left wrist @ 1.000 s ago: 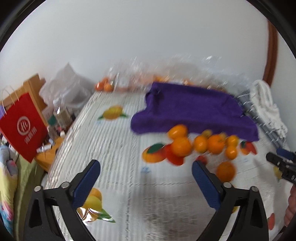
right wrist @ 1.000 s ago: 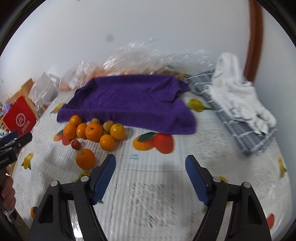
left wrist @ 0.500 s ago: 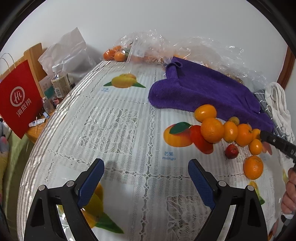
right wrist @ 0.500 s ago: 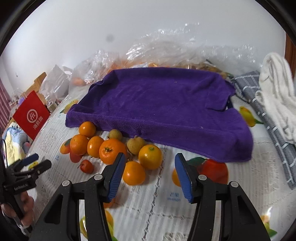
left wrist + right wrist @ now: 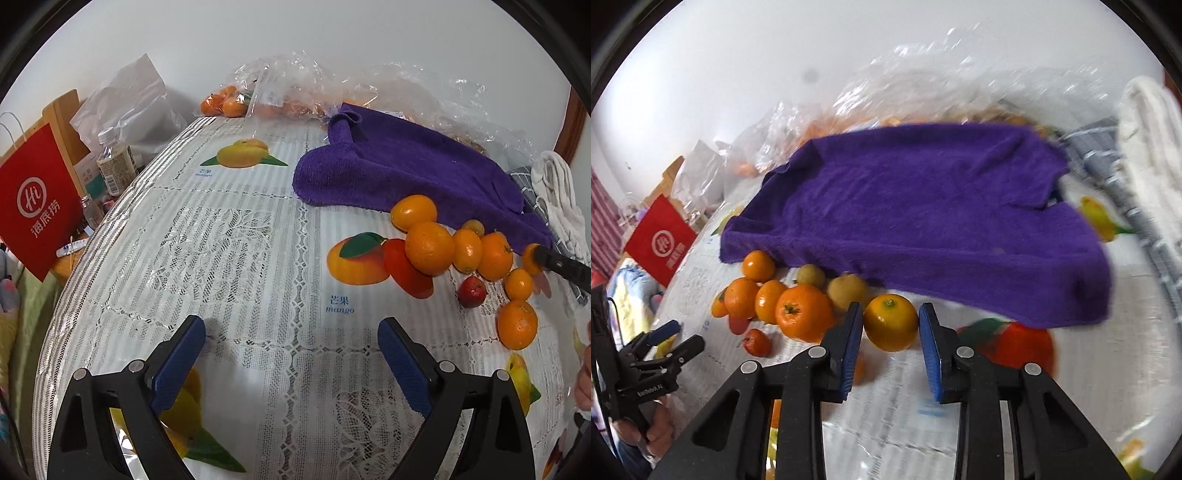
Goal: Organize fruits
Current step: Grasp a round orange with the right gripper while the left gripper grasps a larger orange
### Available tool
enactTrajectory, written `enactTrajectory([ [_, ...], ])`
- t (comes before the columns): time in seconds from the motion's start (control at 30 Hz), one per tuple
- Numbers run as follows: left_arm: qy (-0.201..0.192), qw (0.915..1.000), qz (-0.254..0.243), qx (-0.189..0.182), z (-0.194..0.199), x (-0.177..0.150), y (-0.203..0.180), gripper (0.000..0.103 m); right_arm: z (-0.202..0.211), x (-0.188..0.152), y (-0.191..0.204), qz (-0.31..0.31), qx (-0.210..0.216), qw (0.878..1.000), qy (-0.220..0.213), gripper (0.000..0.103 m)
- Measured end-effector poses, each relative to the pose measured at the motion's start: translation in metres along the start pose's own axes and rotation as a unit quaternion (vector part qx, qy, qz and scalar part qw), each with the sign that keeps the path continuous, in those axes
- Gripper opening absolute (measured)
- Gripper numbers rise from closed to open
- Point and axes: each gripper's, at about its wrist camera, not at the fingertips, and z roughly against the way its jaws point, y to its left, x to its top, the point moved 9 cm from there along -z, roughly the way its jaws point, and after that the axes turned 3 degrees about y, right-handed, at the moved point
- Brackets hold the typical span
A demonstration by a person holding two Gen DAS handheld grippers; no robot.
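- The left gripper (image 5: 290, 350) hangs with jaws wide apart over the bare lace tablecloth (image 5: 221, 240), nothing between them.
- A cluster of oranges (image 5: 803, 312) lies just in front of the purple towel (image 5: 923, 206), a small red fruit (image 5: 758, 341) near it.
- The right gripper (image 5: 891, 326) has narrowed around a yellow-orange citrus (image 5: 891, 322), blue pads at both its sides.

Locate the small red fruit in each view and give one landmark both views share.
Left wrist: small red fruit right of centre, below the row of oranges.
Right wrist: small red fruit lower left, in front of the oranges.
Shared landmark: purple towel behind the fruit.
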Motion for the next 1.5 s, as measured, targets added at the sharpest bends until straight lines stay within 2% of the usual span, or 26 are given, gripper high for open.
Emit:
enactTrajectory([
  [0.07,-0.001,1.0000,0.001,-0.001,0.000,0.000,0.000,0.095,0.012,-0.006,-0.010,0.029,-0.038,0.999,-0.010,0.031],
  [0.13,-0.001,1.0000,0.000,0.000,0.000,0.000,0.000,0.095,0.015,-0.013,-0.019,0.045,-0.058,0.997,-0.006,0.031],
  [0.23,0.000,1.0000,-0.004,0.007,0.000,0.000,-0.001,0.095,0.009,-0.023,-0.029,0.051,-0.060,0.997,0.006,0.031],
  [0.3,0.001,1.0000,-0.005,0.008,0.000,0.000,-0.001,0.095,0.007,-0.025,-0.033,0.050,-0.066,0.997,0.000,0.033],
  [0.4,-0.003,1.0000,0.000,0.007,0.003,-0.001,0.000,0.094,-0.002,-0.028,-0.033,0.042,-0.065,0.997,0.009,0.038],
  [0.47,-0.009,0.9999,0.005,-0.004,0.007,-0.002,0.000,0.092,-0.008,-0.030,-0.036,0.044,-0.073,0.996,0.017,0.033],
  [0.53,-0.012,0.9997,0.006,-0.022,0.011,-0.003,-0.003,0.083,-0.005,-0.031,-0.036,0.045,-0.064,0.997,0.006,0.033],
  [0.57,-0.009,0.9994,0.005,-0.035,0.012,-0.003,-0.007,0.082,-0.003,-0.031,-0.037,0.040,-0.056,0.998,0.002,0.033],
  [0.63,-0.005,0.9979,0.007,-0.064,0.015,0.002,-0.019,0.082,0.001,-0.029,-0.041,0.028,-0.052,0.998,-0.004,0.033],
  [0.77,-0.023,0.9955,-0.005,-0.091,0.017,0.022,-0.048,0.082,0.007,-0.028,-0.051,0.011,-0.060,0.998,-0.014,0.033],
  [0.87,-0.028,0.9956,-0.025,-0.086,0.009,0.033,-0.065,0.082,0.010,-0.027,-0.061,-0.001,-0.078,0.997,-0.022,0.033],
  [0.9,-0.023,0.9956,-0.031,-0.085,0.004,0.034,-0.069,0.082,0.011,-0.028,-0.064,-0.006,-0.079,0.997,-0.022,0.033],
  [1.0,0.007,0.9952,-0.050,-0.083,-0.011,0.035,-0.079,0.073,0.009,-0.029,-0.071,-0.025,-0.076,0.997,-0.019,0.033],
  [1.1,0.021,0.9943,-0.064,-0.083,-0.022,0.038,-0.087,0.072,0.008,-0.029,-0.073,-0.029,-0.077,0.996,-0.015,0.033],
  [1.33,0.001,0.9943,-0.075,-0.075,-0.029,0.041,-0.091,0.070,0.005,-0.029,-0.066,-0.009,-0.080,0.997,-0.010,0.033],
  [1.5,-0.002,0.9946,-0.091,-0.050,-0.030,0.040,-0.094,0.071,0.000,-0.029,-0.064,-0.002,-0.082,0.997,-0.002,0.033],
])
